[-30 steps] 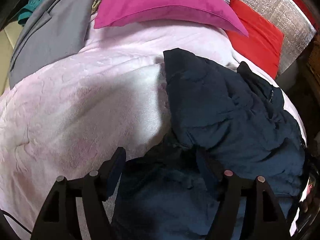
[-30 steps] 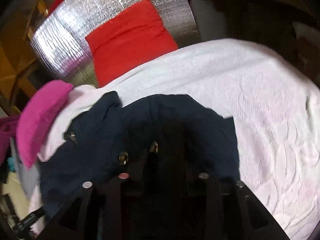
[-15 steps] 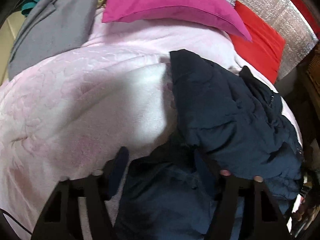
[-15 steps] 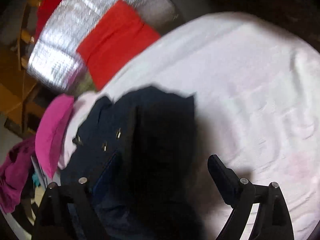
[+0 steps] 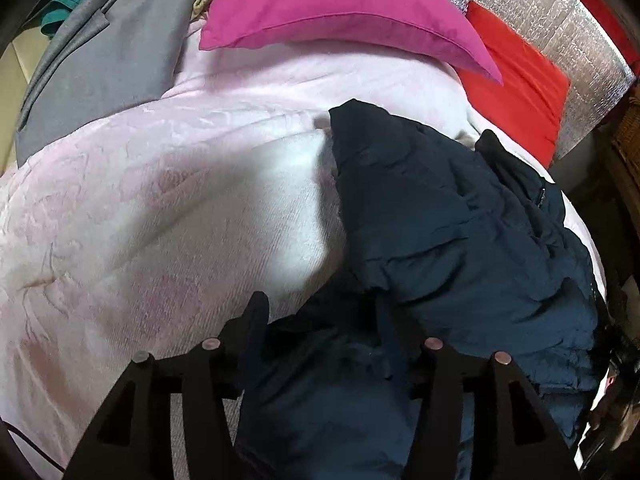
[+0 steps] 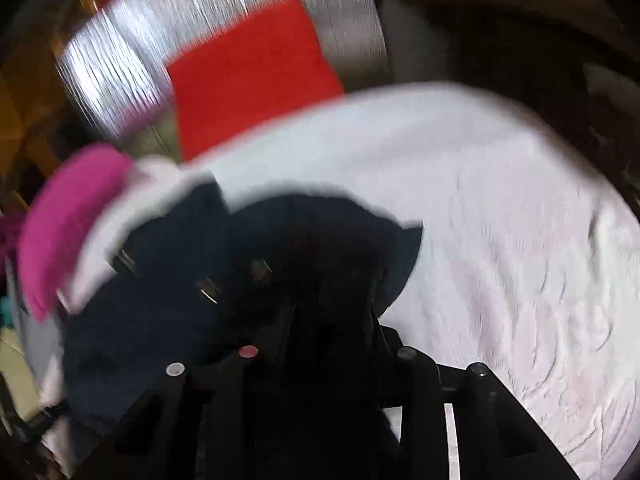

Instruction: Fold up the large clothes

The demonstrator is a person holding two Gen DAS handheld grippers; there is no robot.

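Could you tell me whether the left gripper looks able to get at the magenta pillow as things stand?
Probably not at once: the left gripper sits over the jacket, and the magenta pillow lies across open blanket.

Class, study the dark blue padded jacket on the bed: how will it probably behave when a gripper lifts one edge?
The jacket looks puffy and creased, so it will likely sag and drape rather than hold shape. Its quilted bulk suggests it is light for its size. On the soft pink blanket, it may drag rather than slide.

the right hand-held gripper (image 6: 328,312), spread apart half a second ago, has closed on the navy jacket (image 6: 168,320).
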